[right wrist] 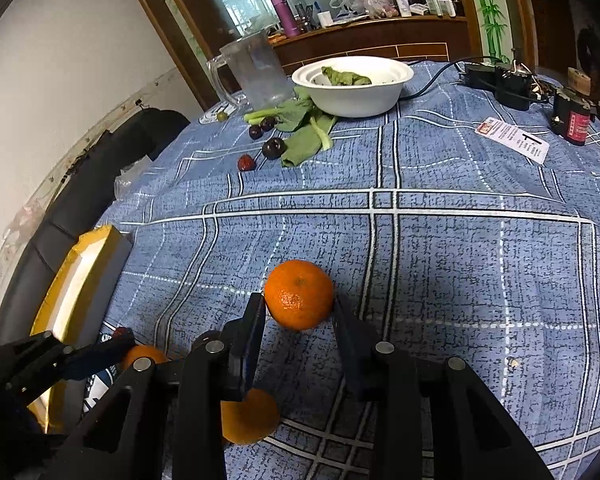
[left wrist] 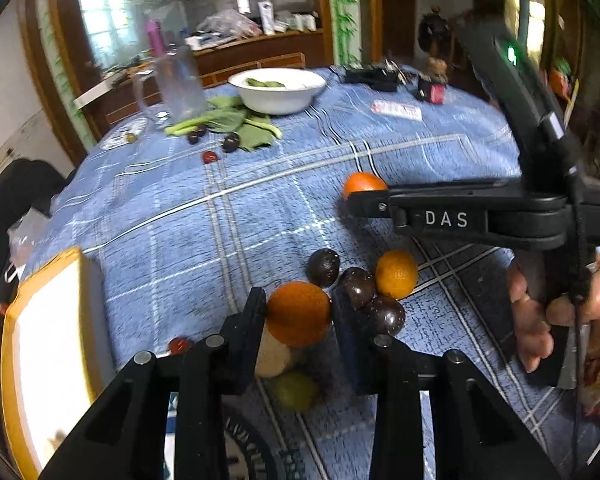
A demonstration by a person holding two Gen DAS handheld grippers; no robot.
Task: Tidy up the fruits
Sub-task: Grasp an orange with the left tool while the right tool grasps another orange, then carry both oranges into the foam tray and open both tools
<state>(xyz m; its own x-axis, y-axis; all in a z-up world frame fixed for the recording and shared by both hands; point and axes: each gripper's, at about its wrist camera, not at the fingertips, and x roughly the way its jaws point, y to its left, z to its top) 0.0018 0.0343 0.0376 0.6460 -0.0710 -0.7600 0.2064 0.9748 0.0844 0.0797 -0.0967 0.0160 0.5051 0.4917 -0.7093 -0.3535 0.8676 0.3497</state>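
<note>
Two grippers are each clamping a round, dimpled orange fruit: the left gripper (left wrist: 299, 312) is pinching a tangerine (left wrist: 299, 313) between its narrowed fingers, and the right gripper (right wrist: 300, 304) is squeezing a second tangerine (right wrist: 300, 294) at its fingertips. Below the left fingers a pale fruit (left wrist: 273, 356) and a greenish one (left wrist: 296, 390) are lying blurred and partly hidden. Just right of those fingers three dark, glossy round fruits (left wrist: 358, 286) are touching a third tangerine (left wrist: 396, 274). Left of both grippers, a yellow-rimmed tray (left wrist: 10, 344) is running off the edge, its contents washed out. Beyond the fingers, on the blue checked cloth of the tabletop (right wrist: 440, 240), leafy greens (right wrist: 304, 136) are lying beside a white bowl (right wrist: 356, 100) holding more leaves, next to a clear plastic jug (right wrist: 256, 72).
</note>
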